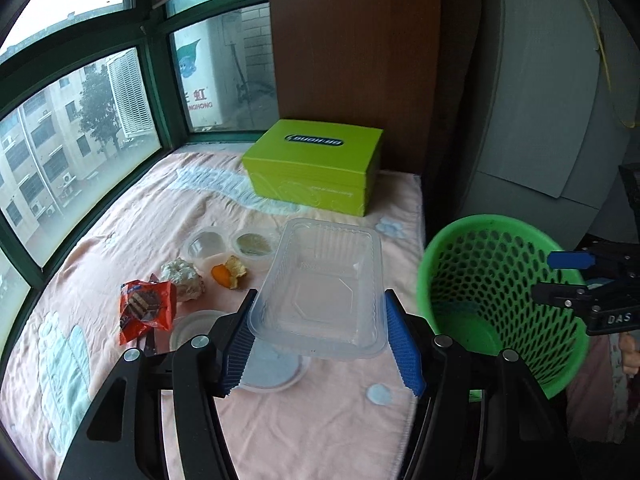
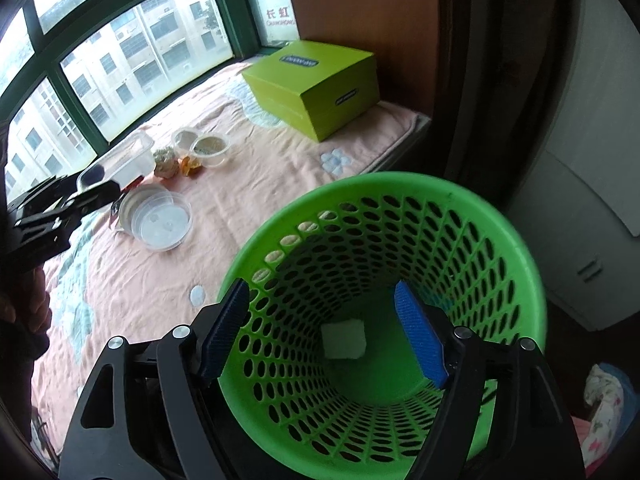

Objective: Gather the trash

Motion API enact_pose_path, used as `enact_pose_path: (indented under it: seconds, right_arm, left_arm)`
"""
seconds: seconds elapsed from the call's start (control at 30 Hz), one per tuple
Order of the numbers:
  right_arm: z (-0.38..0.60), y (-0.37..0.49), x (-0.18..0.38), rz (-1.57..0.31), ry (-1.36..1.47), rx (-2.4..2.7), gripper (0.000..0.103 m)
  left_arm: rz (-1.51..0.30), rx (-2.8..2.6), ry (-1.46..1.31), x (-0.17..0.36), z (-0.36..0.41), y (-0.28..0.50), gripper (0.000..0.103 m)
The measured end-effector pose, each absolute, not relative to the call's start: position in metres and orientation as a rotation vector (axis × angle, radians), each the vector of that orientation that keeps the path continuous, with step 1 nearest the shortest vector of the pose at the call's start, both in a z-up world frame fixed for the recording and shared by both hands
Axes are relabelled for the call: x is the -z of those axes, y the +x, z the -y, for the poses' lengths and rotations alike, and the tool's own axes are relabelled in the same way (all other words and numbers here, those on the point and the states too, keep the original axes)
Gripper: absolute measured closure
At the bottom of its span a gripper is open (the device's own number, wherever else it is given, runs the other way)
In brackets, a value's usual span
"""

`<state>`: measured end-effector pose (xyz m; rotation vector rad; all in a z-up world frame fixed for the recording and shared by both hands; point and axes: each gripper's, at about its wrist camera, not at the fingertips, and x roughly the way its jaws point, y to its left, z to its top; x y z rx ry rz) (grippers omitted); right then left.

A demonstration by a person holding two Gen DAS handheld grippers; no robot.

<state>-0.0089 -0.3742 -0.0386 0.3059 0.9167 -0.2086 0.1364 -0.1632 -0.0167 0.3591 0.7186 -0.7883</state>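
- Left wrist view: the left gripper (image 1: 320, 344) has its jaws pinching the near end of a clear plastic tray (image 1: 320, 284), one blue pad on each long side; the tray looks lifted off the pink blanket (image 1: 280, 432).
- Right wrist view: the right gripper (image 2: 324, 332) has its jaws spread wide, reaching into the mouth of the green mesh basket (image 2: 500, 232); whether they touch its wall I cannot tell. A white scrap (image 2: 344, 338) lies at the bottom.
- Step in hand, as I judge it: carrying the tray to the basket, which stands just right of the blanket's edge.
- Next move calls for swinging the tray rightward over the rim and letting go; the tray is long, so it may need tipping end-first.
- Left on the blanket: a red snack wrapper (image 1: 146, 310), crumpled tissue (image 1: 184, 276), orange peel (image 1: 230, 272), two small cups (image 1: 230, 244) and round lids (image 2: 160, 220). Far off sits a green box (image 1: 312, 164).
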Motion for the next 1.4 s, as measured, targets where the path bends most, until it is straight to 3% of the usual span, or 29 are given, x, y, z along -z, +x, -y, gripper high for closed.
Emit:
enact_pose_path:
  seconds: [0.6,0.8,1.4]
  right_arm:
    - [0.406,-0.055,-0.006,-0.756,0.281,0.325,0.023]
    - [0.411,-0.056,-0.005,-0.748,0.298,0.319,0.023]
    - [0.362,-0.011,-0.004,-0.771,0.291,0.142,0.023]
  left_arm:
    - [-0.794,0.933,0.344,0.024,0.234,0.07,0.042]
    - [-0.81,0.968,0.332,0.033,0.248,0.053,0.026]
    - [-0.823,0.663,0.167,0.027,0.134,0.107,0.026]
